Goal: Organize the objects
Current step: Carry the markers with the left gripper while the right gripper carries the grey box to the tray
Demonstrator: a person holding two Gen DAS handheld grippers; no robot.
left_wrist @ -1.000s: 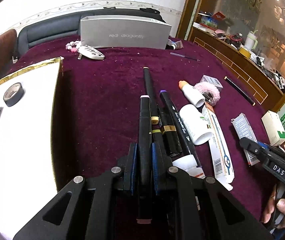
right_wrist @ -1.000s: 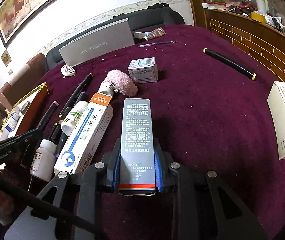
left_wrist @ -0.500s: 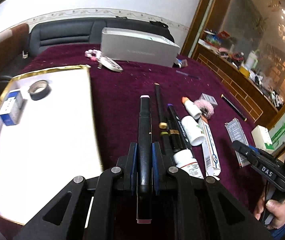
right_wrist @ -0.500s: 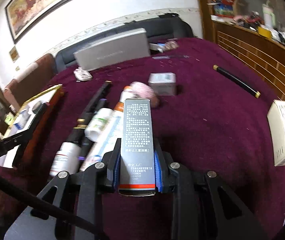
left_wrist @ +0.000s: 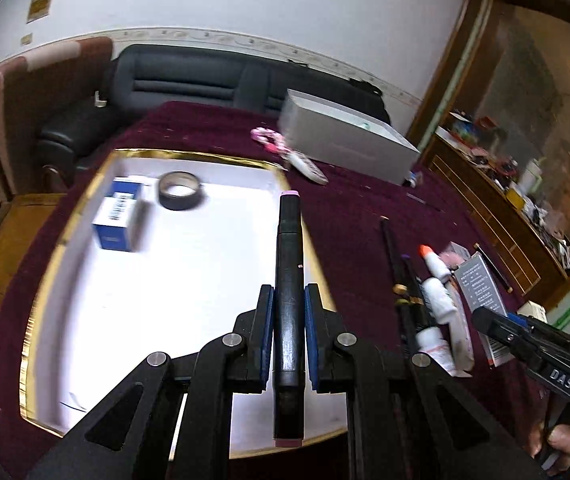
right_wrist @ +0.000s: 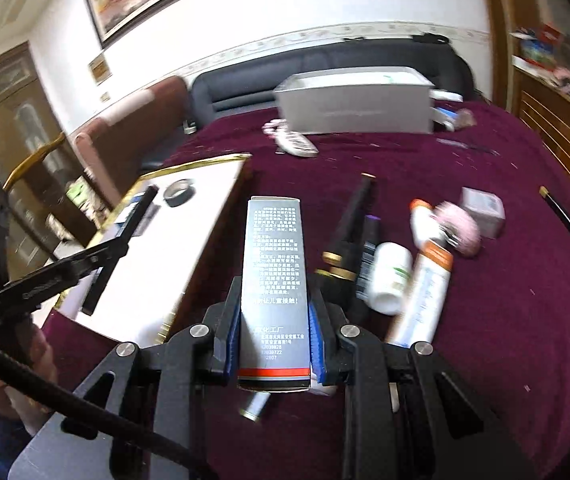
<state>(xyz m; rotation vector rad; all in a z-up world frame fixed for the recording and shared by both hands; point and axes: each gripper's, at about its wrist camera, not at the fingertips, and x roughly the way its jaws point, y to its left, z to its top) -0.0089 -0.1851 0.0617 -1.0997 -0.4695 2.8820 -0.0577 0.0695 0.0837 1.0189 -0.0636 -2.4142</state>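
My left gripper is shut on a black marker with pink end caps and holds it in the air over the right edge of the white gold-rimmed tray. My right gripper is shut on a grey printed carton and holds it above the purple cloth, just right of the tray. The tray holds a blue box and a roll of dark tape. The left gripper with its marker also shows at the left of the right wrist view.
On the purple cloth right of the tray lie black pens, white bottles, a long white tube box, a pink puff and a small grey box. A large grey box stands at the back.
Both grippers have risen and swung left toward the tray, each carrying its object. The marker has left the row of pens and now hangs over the tray's right edge.
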